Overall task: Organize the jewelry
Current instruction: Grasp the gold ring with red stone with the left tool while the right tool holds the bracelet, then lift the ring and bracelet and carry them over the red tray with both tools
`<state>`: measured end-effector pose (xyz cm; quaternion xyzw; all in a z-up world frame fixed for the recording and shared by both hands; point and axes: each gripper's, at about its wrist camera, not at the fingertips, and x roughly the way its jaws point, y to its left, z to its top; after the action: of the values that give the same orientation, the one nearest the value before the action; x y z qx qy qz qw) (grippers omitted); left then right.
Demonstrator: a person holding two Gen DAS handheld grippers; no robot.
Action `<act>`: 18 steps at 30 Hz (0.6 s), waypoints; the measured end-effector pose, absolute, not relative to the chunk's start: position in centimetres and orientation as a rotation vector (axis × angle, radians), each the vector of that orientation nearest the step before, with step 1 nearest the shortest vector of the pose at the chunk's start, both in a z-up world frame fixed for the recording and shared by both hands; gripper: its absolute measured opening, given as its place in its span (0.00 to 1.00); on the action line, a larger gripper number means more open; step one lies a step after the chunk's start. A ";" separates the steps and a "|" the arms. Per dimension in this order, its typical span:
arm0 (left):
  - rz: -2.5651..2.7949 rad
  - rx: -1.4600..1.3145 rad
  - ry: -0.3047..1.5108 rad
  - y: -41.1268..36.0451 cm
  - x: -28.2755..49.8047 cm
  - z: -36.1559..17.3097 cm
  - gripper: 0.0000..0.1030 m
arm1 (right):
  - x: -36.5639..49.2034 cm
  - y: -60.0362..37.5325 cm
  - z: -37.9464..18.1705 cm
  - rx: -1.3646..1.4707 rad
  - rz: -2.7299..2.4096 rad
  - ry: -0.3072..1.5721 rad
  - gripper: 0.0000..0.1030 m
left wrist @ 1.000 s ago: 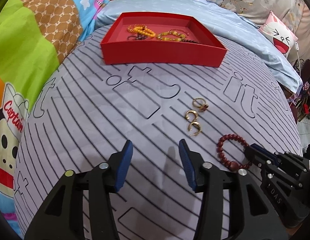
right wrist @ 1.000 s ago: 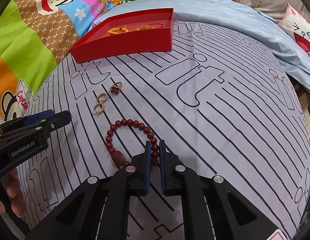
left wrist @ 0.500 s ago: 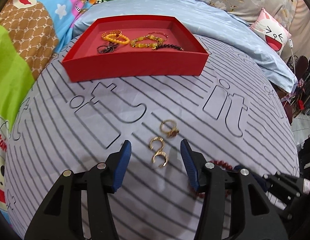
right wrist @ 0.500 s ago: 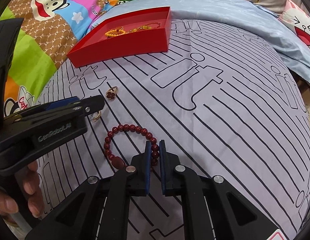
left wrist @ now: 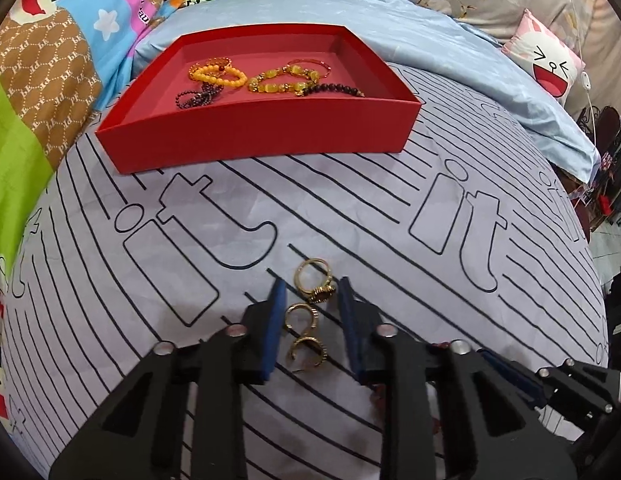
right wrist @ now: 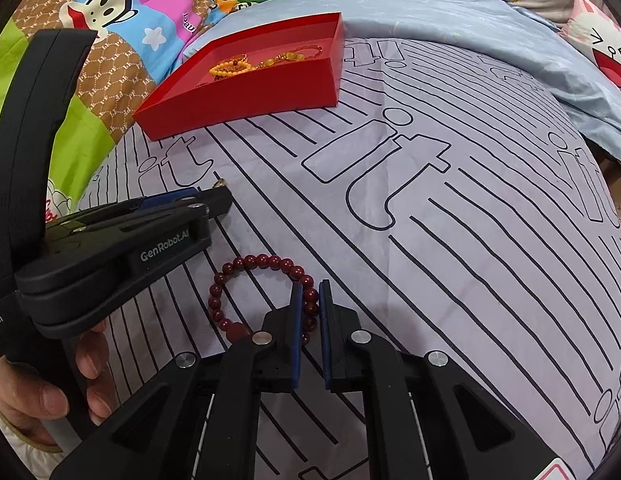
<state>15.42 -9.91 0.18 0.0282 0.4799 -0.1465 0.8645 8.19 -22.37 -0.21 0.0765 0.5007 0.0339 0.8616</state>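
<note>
red tray [left wrist: 266,136] | dark-red bead bracelet [right wrist: 266,264] | gold rings [left wrist: 306,320] | black-striped lilac sheet [left wrist: 350,208]

Illumination: bright, even, diffuse indoor light across both views; colours read saturated.
Shadows: soft and short; a faint grey patch lies on the striped sheet [left wrist: 350,208] beneath the left gripper [left wrist: 310,292], another beneath the right gripper [right wrist: 309,292].
Glare: mild sheen on the pale blue duvet [left wrist: 450,52]; small highlights on the gold rings [left wrist: 306,316].
Distortion: strong fisheye bowing; the sheet's straight lines curve, and the red tray [left wrist: 270,136] bulges.
Vignette: black corners frame each circular picture.
Focus: centre sharp; the cartoon quilt [right wrist: 110,20] and the rim soften slightly.
Motion blur: none evident.
</note>
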 end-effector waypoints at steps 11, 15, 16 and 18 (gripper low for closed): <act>-0.276 -0.052 1.025 -5.8 15.7 0.4 0.13 | 8.3 -20.9 -0.2 0.152 0.104 1.049 0.07; -0.258 -0.065 1.019 -4.6 15.6 0.7 0.13 | 8.4 -20.3 0.0 0.144 0.118 1.046 0.07; -0.252 -0.067 1.017 -4.4 15.5 0.8 0.13 | 8.5 -20.2 0.1 0.144 0.122 1.044 0.07; -0.249 -0.073 1.015 -3.9 15.4 1.1 0.13 | 8.6 -19.9 0.5 0.144 0.128 1.037 0.07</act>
<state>15.44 -3.93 1.05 -0.0349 0.4847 -0.1188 0.8659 8.60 -19.93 0.45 0.0686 0.4946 0.0609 0.8643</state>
